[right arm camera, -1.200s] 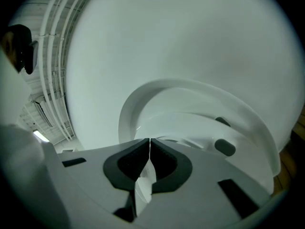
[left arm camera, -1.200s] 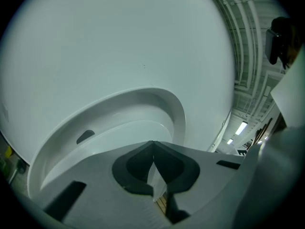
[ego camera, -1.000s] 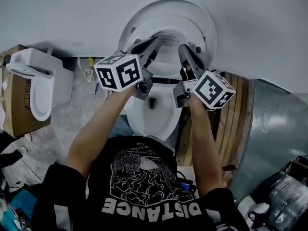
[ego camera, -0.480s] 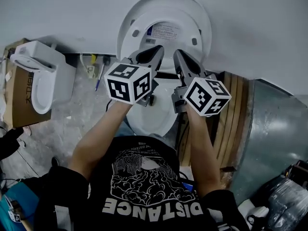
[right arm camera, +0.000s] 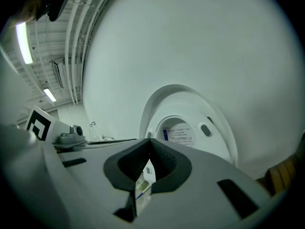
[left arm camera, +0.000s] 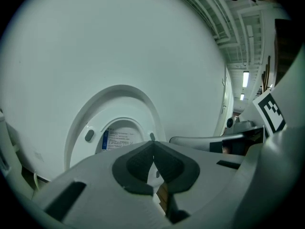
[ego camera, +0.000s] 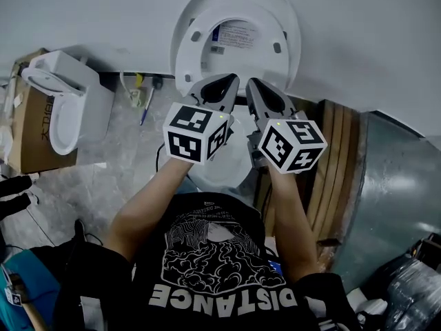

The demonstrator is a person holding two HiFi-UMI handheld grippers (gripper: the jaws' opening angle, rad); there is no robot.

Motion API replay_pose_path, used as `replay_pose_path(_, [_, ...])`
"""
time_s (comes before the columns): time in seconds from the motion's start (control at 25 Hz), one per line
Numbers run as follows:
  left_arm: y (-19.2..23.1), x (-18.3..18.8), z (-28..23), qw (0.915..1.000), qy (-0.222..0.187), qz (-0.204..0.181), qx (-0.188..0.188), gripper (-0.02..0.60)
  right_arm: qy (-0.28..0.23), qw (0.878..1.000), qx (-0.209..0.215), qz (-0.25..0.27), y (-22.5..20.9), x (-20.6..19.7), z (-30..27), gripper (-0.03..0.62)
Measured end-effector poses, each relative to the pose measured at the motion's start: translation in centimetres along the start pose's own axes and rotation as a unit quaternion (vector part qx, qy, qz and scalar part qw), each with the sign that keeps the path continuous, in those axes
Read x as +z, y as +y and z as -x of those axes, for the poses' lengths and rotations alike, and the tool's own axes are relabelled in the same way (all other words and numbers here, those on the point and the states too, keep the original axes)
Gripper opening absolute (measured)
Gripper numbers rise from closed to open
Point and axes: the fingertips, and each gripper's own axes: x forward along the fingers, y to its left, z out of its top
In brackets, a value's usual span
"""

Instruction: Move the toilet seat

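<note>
The white oval plastic toilet seat (ego camera: 272,27) stands raised at the top centre of the head view. It is tipped back against its lid and the pale wall, and judging by that lean, it needs no holding. Its underside faces out, showing two grey bumpers and, through its opening, a printed label on the lid.

Below it, the left hand-held gripper (ego camera: 231,80) and right hand-held gripper (ego camera: 251,83) sit side by side, angled towards each other and pointing at the seat's lower edge but apart from it. Both are fully closed with the dark pads meeting at the tips, and neither has hold of anything. That suits pushing or nudging a hinged seat, which probably calls for no clamp.

Only the head view shows the white ceramic bowl (ego camera: 220,178) under the marker cubes. It alone also takes in a second white toilet (ego camera: 65,109) resting on a brown cardboard box (ego camera: 24,140) at the left and the wooden planks (ego camera: 337,157) at the right. The gripper views alone show the pads meeting. They also look up past the seat to ceiling strip lights, and the left one catches the other gripper's marker cube at its right edge.
</note>
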Motion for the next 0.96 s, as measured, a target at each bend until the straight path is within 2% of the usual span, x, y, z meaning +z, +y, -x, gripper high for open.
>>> replay_pose_path(0.36, [-2.9,-1.3,1.4,0.9999,0.0,-0.017,0.002,0.012,0.012,0.997,-0.021,0.071,0.4,-1.2,2.5,0.018])
replay_pose_path(0.96, [-3.7,-1.3,1.3,0.9995,0.002,-0.03,0.007,0.012,0.012,0.996,-0.024,0.083,0.1,-1.3,3.4,0.018])
